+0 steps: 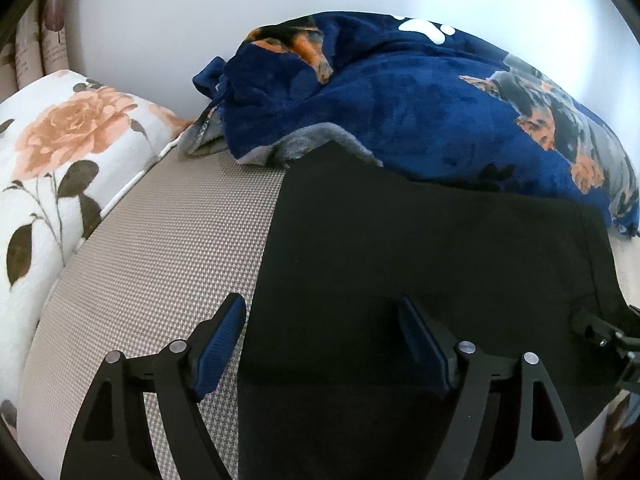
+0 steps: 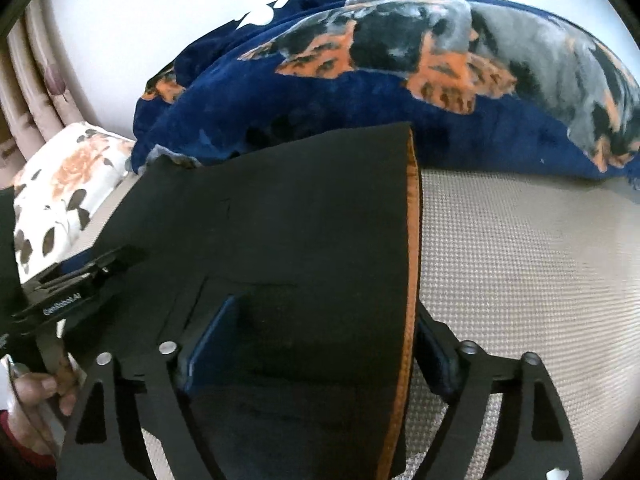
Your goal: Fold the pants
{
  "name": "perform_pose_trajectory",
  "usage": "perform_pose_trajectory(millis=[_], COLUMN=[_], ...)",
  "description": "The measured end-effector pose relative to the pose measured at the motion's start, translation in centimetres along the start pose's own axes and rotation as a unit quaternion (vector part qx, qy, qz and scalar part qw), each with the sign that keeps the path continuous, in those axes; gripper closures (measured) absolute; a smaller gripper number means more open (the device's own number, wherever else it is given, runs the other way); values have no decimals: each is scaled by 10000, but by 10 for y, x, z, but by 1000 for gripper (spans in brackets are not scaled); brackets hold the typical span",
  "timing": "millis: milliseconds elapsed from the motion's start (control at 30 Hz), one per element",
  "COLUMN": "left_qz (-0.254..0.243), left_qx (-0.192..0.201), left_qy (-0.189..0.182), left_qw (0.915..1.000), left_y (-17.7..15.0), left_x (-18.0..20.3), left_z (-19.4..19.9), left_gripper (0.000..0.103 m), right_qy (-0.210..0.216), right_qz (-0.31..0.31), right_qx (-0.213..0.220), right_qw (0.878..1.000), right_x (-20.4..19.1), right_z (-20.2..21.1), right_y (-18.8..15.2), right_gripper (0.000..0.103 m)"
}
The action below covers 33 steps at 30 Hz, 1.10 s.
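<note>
The black pants (image 1: pixel 420 248) lie flat on the woven beige mattress (image 1: pixel 168 240), folded into a broad panel. The left gripper (image 1: pixel 324 344) hovers low at the panel's left edge with its two blue-padded fingers (image 1: pixel 222 344) wide apart: the left finger is over bare mattress, the right finger over the black cloth, and nothing is clamped between them. The right gripper (image 2: pixel 316 356) is at the opposite edge, where an orange inner band (image 2: pixel 412 280) of the pants shows. Its fingers are also spread, one on each side of this edge; the cloth lies between them, but they do not squeeze it.

Ahead of both grippers, behind the pants, lies a bunched navy blanket (image 1: pixel 400 100) with a dog print, touching the far edge of the pants. Ahead and left of the left gripper is a white pillow (image 1: pixel 68 152) with orange roses. No container is visible.
</note>
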<state>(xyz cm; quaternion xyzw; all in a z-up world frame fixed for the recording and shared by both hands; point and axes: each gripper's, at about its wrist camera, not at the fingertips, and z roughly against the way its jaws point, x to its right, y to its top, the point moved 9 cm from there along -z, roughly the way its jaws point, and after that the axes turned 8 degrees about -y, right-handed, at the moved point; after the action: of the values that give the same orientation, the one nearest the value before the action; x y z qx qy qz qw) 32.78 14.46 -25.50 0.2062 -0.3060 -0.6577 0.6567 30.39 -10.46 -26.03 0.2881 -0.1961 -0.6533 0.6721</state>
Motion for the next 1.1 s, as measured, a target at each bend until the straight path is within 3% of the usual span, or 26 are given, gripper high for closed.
perform_pose_trajectory(millis=[300, 1100], left_qz=[-136, -339], left_qx=[68, 208], left_qy=[145, 426], left_qw=[9998, 9983], left_y=[2, 2], left_x=[2, 4], left_z=[2, 5], left_gripper=[24, 24], right_qy=[-563, -891], right_qz=[288, 358], right_qx=[242, 244], right_qw=[9977, 9951], right_x=[-4, -2], right_z=[1, -2], right_y=[3, 4], right_gripper=[13, 4])
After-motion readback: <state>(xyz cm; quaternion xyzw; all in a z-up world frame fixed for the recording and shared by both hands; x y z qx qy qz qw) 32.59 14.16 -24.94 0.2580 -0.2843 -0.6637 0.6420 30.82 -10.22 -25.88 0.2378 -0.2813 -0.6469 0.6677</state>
